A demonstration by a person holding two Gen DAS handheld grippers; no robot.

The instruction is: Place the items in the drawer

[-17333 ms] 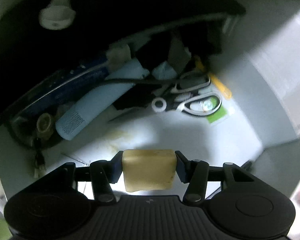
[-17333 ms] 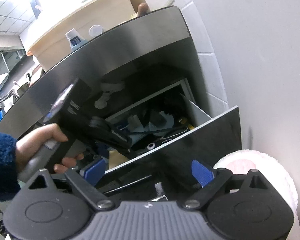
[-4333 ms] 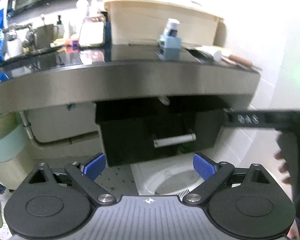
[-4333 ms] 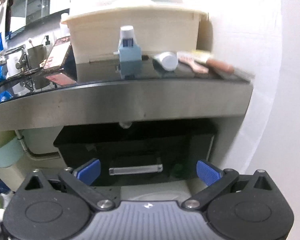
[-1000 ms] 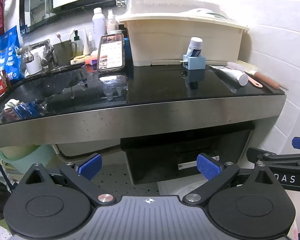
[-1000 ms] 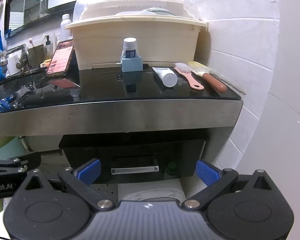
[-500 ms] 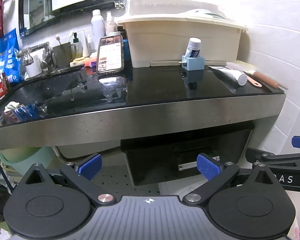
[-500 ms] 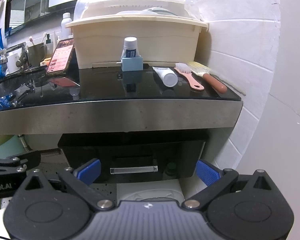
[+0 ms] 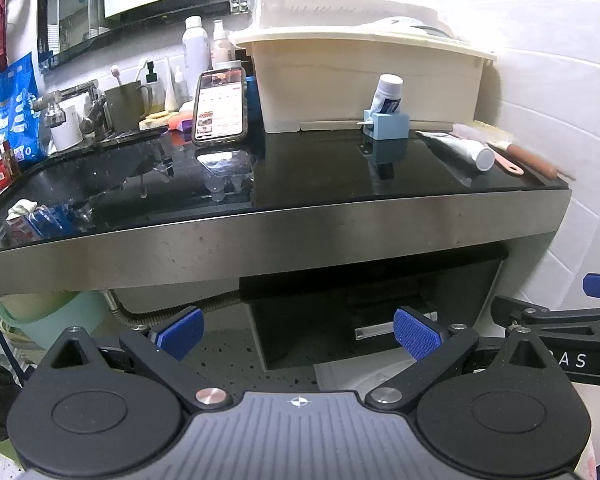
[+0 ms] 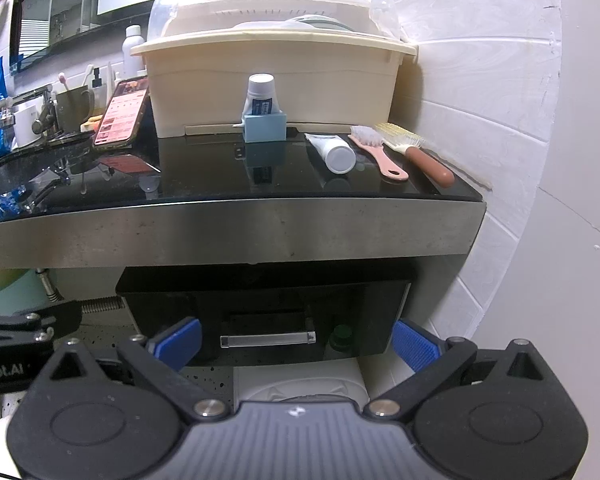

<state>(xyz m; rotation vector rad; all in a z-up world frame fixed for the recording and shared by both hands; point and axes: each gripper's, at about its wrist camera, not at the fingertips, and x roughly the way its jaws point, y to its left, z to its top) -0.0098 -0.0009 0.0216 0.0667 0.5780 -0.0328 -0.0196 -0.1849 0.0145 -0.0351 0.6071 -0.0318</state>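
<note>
A home washroom counter: a faucet [image 9: 66, 100], toothbrush mug [image 9: 127, 105] (brushes upright inside), toothpaste tube [image 10: 332, 150], and cream dish rack [image 10: 274, 76].

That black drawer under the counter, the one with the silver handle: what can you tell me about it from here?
The drawer is a glossy black box mounted beneath the steel-edged countertop, near the white tiled wall. Its front looks flush and closed, so nothing inside shows. A horizontal silver bar handle sits low on the front, with a recess above it. Nothing touches it: the left gripper and right gripper are both open, empty and held back from it.
</note>
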